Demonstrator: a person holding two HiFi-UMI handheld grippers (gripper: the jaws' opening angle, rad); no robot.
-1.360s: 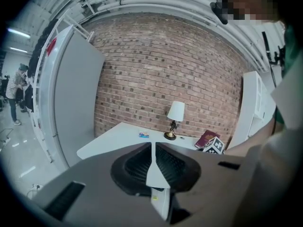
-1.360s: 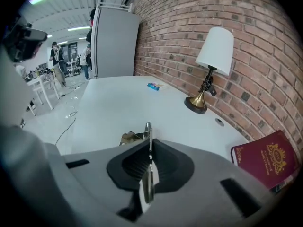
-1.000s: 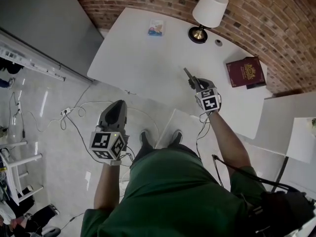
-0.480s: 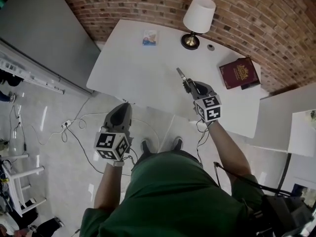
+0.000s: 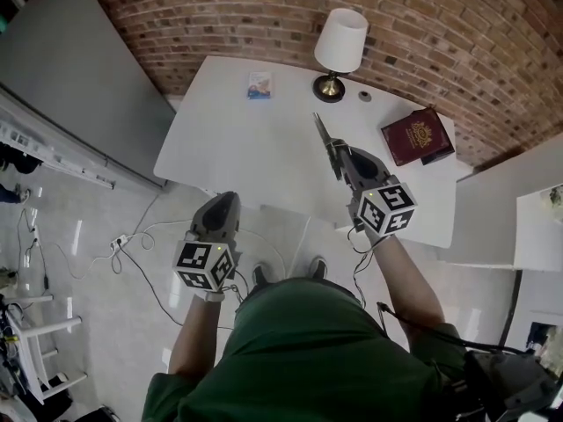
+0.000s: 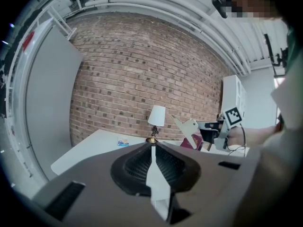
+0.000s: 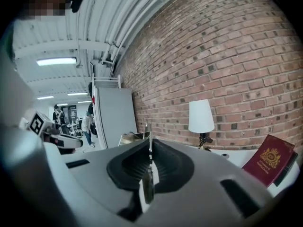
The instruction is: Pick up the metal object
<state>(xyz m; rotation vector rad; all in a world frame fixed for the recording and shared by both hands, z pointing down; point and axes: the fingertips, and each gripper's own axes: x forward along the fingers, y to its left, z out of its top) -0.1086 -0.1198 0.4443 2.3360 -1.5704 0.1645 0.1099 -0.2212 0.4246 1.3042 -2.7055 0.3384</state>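
Note:
The metal object is a thin flat blade, held up over the white table in my right gripper, which is shut on it. In the right gripper view the blade stands edge-on between the pads. The left gripper view shows it from the side as a pale pointed plate sticking out of the right gripper. My left gripper hangs over the floor just off the table's near edge; it is shut with nothing in it.
At the table's far side stand a white-shaded lamp, a small round thing, a blue packet and a dark red book. A grey panel stands at the left. Cables lie on the floor.
My right gripper has risen from near the tabletop with the metal object in it and rolled somewhat. The left gripper has shifted a little toward the table.

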